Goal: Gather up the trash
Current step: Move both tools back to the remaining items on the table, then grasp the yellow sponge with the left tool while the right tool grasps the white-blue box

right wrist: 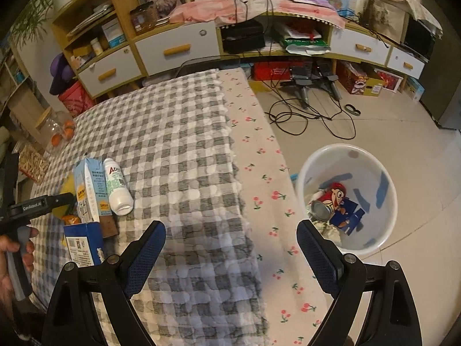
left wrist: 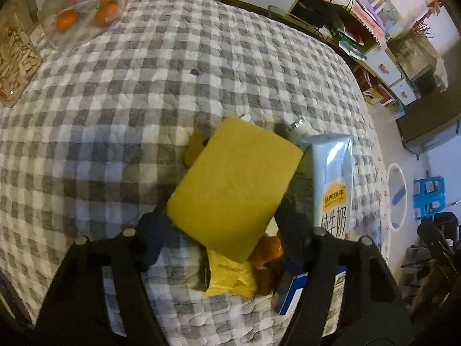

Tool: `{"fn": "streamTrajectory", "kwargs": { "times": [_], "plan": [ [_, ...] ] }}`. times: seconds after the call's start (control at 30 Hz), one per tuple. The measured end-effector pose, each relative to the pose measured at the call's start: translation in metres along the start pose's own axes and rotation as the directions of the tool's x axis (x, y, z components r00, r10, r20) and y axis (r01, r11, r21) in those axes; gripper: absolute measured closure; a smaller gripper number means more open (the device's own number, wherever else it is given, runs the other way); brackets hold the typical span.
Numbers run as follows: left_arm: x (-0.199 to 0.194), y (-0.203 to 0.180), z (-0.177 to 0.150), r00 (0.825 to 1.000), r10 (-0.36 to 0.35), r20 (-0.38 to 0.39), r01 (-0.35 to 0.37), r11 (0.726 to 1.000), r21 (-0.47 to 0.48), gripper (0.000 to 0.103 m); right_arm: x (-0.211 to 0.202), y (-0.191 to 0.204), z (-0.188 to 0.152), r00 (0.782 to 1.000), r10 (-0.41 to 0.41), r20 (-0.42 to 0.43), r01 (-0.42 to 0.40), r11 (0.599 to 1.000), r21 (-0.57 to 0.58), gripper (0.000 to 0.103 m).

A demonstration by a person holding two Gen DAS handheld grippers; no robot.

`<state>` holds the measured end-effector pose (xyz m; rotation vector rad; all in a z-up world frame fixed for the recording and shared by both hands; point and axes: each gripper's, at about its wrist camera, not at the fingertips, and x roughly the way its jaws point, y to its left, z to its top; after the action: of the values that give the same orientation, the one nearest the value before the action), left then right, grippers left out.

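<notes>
L gripper (left wrist: 227, 225) is clamping a flat yellow rectangular sponge (left wrist: 234, 186), holding it tilted over the trash pile near the right edge of the grey-and-white checked tabletop (left wrist: 144, 101). Under it: crumpled yellow wrapper (left wrist: 230, 278), orange peel (left wrist: 266, 255), blue carton (left wrist: 289, 294); pale blue milk carton (left wrist: 334, 184) is standing just beside. R gripper (right wrist: 230, 248) is hanging wide open w/ nothing in it, by the tabletop's edge. White round plastic bin (right wrist: 374, 161) is sitting on the floor, w/ a can (right wrist: 320, 210) and boxes inside.
</notes>
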<state>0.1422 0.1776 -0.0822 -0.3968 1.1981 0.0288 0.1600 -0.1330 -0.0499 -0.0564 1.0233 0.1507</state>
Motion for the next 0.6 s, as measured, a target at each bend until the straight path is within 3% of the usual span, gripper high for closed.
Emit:
{"fn": "streamTrajectory", "kwargs": {
  "times": [0.23,0.6],
  "plan": [
    [-0.016,-0.011,-0.011,0.999,0.004,0.044,-0.006,0.998,0.056,0.040,0.004,0.027,-0.002,0.999,0.047,-0.019,-0.048,0.998,-0.030,0.009],
    [-0.051,0.009,-0.046,0.995,-0.003,0.104,-0.003,0.999,0.052,0.040,0.007,0.095,-0.016,0.985,0.159,-0.062,-0.166,0.978,-0.128,0.009]
  ]
}}
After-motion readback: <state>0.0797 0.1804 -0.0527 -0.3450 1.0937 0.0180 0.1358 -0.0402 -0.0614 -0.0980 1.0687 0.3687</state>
